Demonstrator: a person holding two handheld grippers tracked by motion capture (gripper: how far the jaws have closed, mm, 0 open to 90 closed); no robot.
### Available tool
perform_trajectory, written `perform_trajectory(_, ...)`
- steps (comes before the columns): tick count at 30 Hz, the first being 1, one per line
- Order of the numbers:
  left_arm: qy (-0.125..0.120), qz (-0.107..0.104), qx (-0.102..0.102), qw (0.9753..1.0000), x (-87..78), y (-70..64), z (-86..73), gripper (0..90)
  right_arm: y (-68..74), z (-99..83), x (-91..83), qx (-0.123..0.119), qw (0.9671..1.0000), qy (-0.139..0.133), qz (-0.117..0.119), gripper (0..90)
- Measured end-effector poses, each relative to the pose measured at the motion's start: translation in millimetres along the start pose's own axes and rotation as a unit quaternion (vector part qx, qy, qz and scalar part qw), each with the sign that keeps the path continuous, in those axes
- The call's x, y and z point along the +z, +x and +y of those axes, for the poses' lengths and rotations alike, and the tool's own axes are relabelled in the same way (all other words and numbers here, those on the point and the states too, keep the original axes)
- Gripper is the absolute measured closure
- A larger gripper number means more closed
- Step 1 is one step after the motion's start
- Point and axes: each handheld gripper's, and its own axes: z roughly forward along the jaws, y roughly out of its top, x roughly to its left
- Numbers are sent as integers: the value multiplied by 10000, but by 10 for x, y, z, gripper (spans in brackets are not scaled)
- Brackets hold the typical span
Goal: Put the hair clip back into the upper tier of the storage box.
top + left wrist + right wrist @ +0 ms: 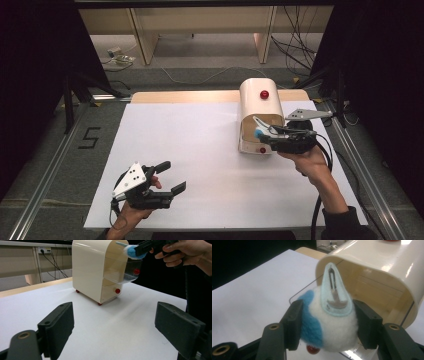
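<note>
While the left tool [169, 176] rests low near the worktop's [200, 150] front left corner with its jaws spread wide and nothing between them, the right tool [327, 325] is clamped on a fluffy white-and-blue clip [329, 322] at the open drawer [125, 271] of a cream cabinet [257, 107]. The cabinet stands toward the worktop's far right corner, its rounded top bearing a red knob [264, 94]. In the left gripper view its clear drawer is pulled out, a red knob on its front, and a lower drawer [110, 291] with its own red knob sits closed beneath. The clip is held just above that open drawer, at the mouth of the cabinet; whether it touches the drawer cannot be told. In the right gripper view the jaws press the clip's soft sides, and a pale blue felt tab with a metal clasp [334, 293] lies on top of it, pointing into the cabinet. A hand [305, 160] grips the right tool from the worktop's right edge.
</note>
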Motion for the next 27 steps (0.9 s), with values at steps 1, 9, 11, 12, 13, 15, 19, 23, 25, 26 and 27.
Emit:
perform_trajectory(1,-1,1,0,10000,0,0,-1,155,-7,-1,13,10,10000,1,-34,463)
perform_trajectory(9,5,-1,4,10000,1,0,-2,155,-38,2,71,91,9996,10,-279,449)
perform_trajectory(11,-2,1,1,10000,1,-1,-2,155,-50,-1,77,99,9995,12,-292,447)
perform_trajectory(12,1,1,4,10000,1,0,-2,155,-57,-4,80,124,9995,14,-289,445)
perform_trajectory(13,-3,2,-2,10000,1,-1,-2,155,-63,-7,83,138,9994,28,-302,440)
perform_trajectory(15,-2,0,-1,10000,2,-1,-2,155,-74,-14,89,159,9995,28,-268,417)
perform_trajectory(19,3,1,1,10000,2,0,-2,155,-85,-14,92,193,9995,3,-230,309)
perform_trajectory(23,-7,1,-15,10000,1,1,-1,155,-61,2,53,175,9997,-92,-146,302)
perform_trajectory(25,-2,-1,-8,10000,-1,-1,-1,155,-39,8,39,127,9998,-122,-121,302)
perform_trajectory(26,2,-1,0,10000,-1,0,0,155,-22,11,32,110,9998,-138,-105,302)
perform_trajectory(27,0,0,0,10000,0,0,0,155,-5,16,26,96,9998,-144,-90,302)
